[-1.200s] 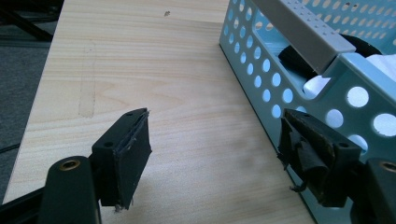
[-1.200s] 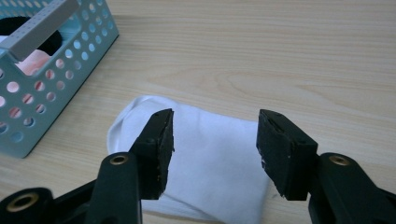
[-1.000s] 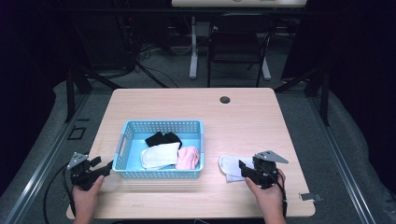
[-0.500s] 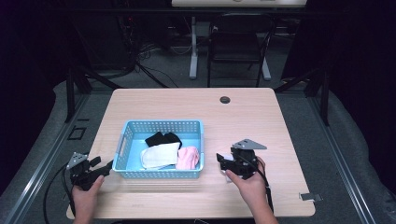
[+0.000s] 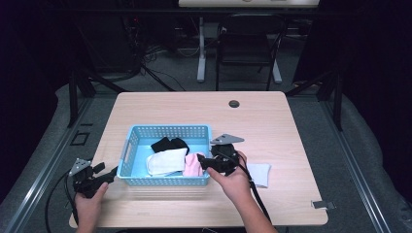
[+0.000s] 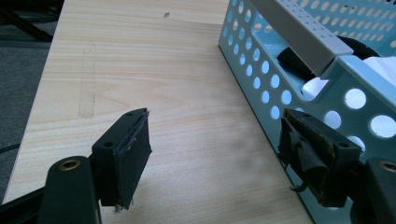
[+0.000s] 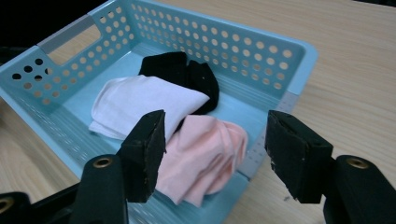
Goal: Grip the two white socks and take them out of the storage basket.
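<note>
1. The right gripper (image 5: 203,162) is held at the basket's right end with its jaws spread wide and nothing between them; in the right gripper view the pink cloth (image 7: 208,156) lies directly below the gap.
2. The left gripper (image 5: 112,173) is parked on the table just outside the basket's left end, jaws likewise spread and empty, with one jaw next to the perforated wall in the left gripper view.
3. The blue basket (image 5: 167,131) sits on the near half of the wooden table (image 5: 291,121). 3 folded pieces are held in it: the pink cloth at the right, a white cloth (image 5: 166,161) beside it, and a black cloth (image 5: 169,144) behind both.
4. 1 more pale cloth (image 5: 258,174) lies flat on the table to the right of the basket, partly hidden by the right hand.
5. The step in hand is judged to be a reach into the basket for the pink cloth.
6. Next, the right gripper would need to be lowered over a raised fold and closed on it, clear of the basket rim.
</note>
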A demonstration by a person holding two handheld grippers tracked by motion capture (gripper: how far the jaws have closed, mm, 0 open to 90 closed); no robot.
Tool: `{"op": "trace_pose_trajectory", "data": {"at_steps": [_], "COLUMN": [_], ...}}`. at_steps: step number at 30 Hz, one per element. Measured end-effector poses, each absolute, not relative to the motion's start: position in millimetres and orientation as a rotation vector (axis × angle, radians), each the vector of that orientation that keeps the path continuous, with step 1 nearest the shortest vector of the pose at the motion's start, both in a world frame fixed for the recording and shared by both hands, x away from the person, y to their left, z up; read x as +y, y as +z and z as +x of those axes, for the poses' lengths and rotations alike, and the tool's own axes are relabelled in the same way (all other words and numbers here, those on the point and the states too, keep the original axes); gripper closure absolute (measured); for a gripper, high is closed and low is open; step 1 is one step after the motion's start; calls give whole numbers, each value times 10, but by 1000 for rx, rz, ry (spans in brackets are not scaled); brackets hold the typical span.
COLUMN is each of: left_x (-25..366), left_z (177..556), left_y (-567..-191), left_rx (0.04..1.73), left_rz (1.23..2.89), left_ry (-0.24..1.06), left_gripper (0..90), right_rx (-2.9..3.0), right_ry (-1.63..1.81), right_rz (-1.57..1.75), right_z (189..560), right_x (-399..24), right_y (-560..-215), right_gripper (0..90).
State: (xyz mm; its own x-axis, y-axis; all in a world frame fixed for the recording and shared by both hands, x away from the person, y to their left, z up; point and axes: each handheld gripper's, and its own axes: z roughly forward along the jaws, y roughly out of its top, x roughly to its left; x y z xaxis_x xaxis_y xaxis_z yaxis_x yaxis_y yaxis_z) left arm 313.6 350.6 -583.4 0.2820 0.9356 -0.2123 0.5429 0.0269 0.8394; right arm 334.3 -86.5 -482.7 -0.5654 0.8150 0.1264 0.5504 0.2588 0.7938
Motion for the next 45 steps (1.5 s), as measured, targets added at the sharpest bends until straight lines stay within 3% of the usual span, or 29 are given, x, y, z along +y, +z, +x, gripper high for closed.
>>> {"op": "trace_pose_trajectory", "data": {"at_steps": [3, 8, 17, 20, 25, 45], "left_x": [3504, 3505, 3501, 3501, 3502, 3515], "left_z": [3138, 3140, 3144, 3143, 3144, 3146], "left_y": [-5835, -5837, -5842, -5841, -5839, -5836], "left_rx": [1379, 1379, 1377, 1378, 1379, 1377], "left_rz": [1639, 1637, 1632, 1632, 1640, 1634], "left_ry": [539, 540, 542, 540, 536, 537], "left_gripper": [250, 250, 250, 250, 250, 249], "right_rx": [2269, 2340, 2340, 2399, 2461, 2621], "right_ry": [1197, 1156, 1118, 1060, 967, 685], "right_rz": [1271, 1305, 1354, 1398, 1480, 1858], "right_z": [3402, 3521, 3658, 3722, 3846, 4241], "right_x": [-739, -577, -318, -226, -102, 74], "right_y": [-4829, -4873, -4847, -4858, -4920, -5304], "right_gripper": [475, 544, 513, 618, 679, 644]}}
